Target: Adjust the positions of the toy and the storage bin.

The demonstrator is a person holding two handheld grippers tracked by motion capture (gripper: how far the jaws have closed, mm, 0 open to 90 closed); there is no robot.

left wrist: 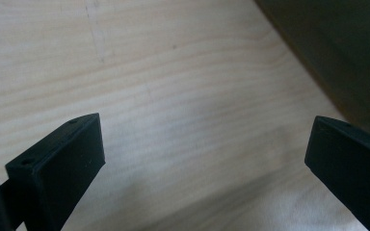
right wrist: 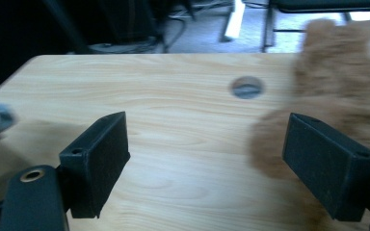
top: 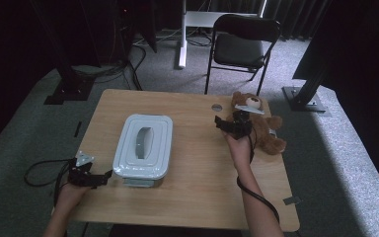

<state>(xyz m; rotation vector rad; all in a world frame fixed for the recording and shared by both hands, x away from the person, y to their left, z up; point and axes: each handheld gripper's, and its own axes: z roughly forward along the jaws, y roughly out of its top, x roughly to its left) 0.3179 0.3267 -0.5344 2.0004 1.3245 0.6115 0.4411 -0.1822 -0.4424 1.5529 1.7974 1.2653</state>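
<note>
Right gripper (top: 232, 126) up at the far right of the wooden table (top: 197, 168), jaws spread wide with nothing between them, its outer jaw just beside the brown teddy bear (top: 259, 123), which lies at the table's far right edge. Left gripper (top: 91, 177) sits low at the near left corner, jaws spread over bare wood, tips just beside the pale blue lidded box (top: 143, 145). A black folding chair (top: 242, 47) stands beyond the table.
</note>
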